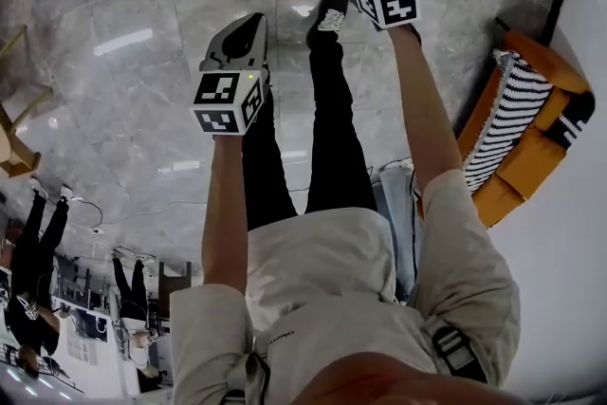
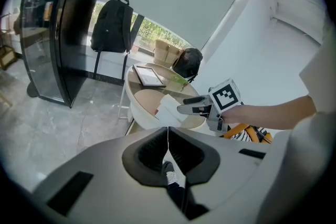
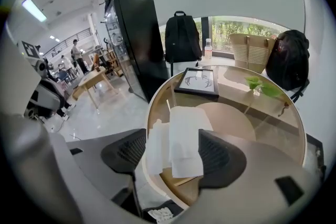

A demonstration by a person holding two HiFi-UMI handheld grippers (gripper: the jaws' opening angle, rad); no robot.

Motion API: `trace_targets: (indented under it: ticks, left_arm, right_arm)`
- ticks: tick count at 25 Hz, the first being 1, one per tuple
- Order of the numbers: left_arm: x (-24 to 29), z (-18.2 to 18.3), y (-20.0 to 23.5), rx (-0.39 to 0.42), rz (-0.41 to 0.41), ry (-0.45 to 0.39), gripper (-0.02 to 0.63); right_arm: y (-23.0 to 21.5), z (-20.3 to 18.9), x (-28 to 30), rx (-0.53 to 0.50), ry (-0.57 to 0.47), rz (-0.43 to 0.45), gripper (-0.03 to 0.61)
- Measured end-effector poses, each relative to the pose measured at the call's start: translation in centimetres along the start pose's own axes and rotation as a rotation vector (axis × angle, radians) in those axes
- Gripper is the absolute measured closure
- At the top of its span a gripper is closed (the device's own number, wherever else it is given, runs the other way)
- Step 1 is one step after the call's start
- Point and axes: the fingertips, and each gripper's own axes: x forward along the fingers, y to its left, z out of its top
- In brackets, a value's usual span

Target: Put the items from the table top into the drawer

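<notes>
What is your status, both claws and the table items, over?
Left claw shut, empty. Right claw open, aimed at white folded sheets on round wooden table, not touching. Black-framed picture behind them, not in the way.

closed hand-held gripper point(image 2: 168, 147) before round table point(image 2: 137, 106)

The left gripper point(image 2: 168, 139) and the right gripper point(image 3: 173, 155) each have a smooth, matt grey plastic shell. Their black pads point(image 3: 126, 152) are finely ribbed and look rubbery. Just ahead of the right gripper are white sheets point(image 3: 184, 134), matt and creased; whether they are paper or thin cloth cannot be told. The round table point(image 3: 273, 118) around them has a pale wood rim and a glossy glass top. Further beyond are a black cloth backpack point(image 3: 182, 39), a woven basket point(image 3: 252, 50) and a shiny black cabinet point(image 3: 134, 44). Below both grippers the floor point(image 1: 142, 62) is polished grey stone, streaked with reflections.
</notes>
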Motion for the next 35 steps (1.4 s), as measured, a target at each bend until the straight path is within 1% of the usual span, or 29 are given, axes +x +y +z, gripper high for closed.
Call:
trace_targets:
  ticks: [1, 4, 8, 11, 15, 16, 17, 18, 23, 25, 28, 30, 33, 35]
  left_arm:
    - [-0.2, -0.2, 0.4, 0.002, 0.005, 0.005, 0.592]
    - [-0.6, -0.9, 1.7, -0.007, 0.024, 0.018, 0.592]
    - [-0.7, -1.4, 2.6, -0.007, 0.028, 0.024, 0.592]
    - [-0.9, -1.8, 3.4, -0.017, 0.031, 0.019, 0.592]
    - [-1.2, -2.8, 4.2, -0.050, 0.045, 0.018, 0.592]
    - [-1.3, -3.0, 4.2, -0.055, 0.047, 0.016, 0.592]
    - [-1.4, -3.2, 4.2, -0.059, 0.049, 0.014, 0.592]
    - [-1.5, -3.3, 4.2, -0.062, 0.051, 0.011, 0.592]
    - [-2.3, -4.0, 6.5, -0.110, 0.076, -0.008, 0.592]
    - [-2.6, -4.2, 7.1, -0.125, 0.083, -0.012, 0.592]
    - [-2.7, -4.6, 7.1, -0.118, 0.078, -0.004, 0.592]
    - [-2.9, -4.7, 7.4, -0.113, 0.082, 0.000, 0.592]
    - [-3.4, -4.9, 7.9, -0.122, 0.093, -0.002, 0.592]
    - [-3.5, -5.0, 8.3, -0.127, 0.100, -0.007, 0.592]
  right_arm:
    - [0.0, -0.4, 0.5, -0.025, 0.022, -0.016, 0.270]
    - [0.0, -1.8, 2.2, -0.126, 0.108, -0.056, 0.235]
    - [-1.3, -3.4, 4.2, -0.178, 0.189, -0.116, 0.229]
    - [-2.8, -4.0, 5.2, -0.167, 0.214, -0.176, 0.230]
    - [-3.5, -4.7, 5.7, -0.090, 0.217, -0.181, 0.232]
    - [-3.6, -4.7, 5.6, -0.080, 0.212, -0.184, 0.243]
    - [-3.8, -4.6, 5.5, -0.074, 0.206, -0.190, 0.299]
    - [-4.0, -4.5, 5.2, -0.070, 0.199, -0.198, 0.321]
    - [-3.5, -4.4, 4.7, -0.069, 0.194, -0.245, 0.370]
    - [-2.9, -4.1, 4.9, -0.068, 0.182, -0.241, 0.376]
    - [-1.2, -3.7, 4.6, -0.058, 0.163, -0.213, 0.379]
    - [1.2, -3.6, 4.9, -0.064, 0.166, -0.168, 0.379]
    - [5.8, -3.6, 5.6, -0.122, 0.182, -0.104, 0.379]
    - [8.9, -3.3, 6.2, -0.137, 0.176, -0.034, 0.379]
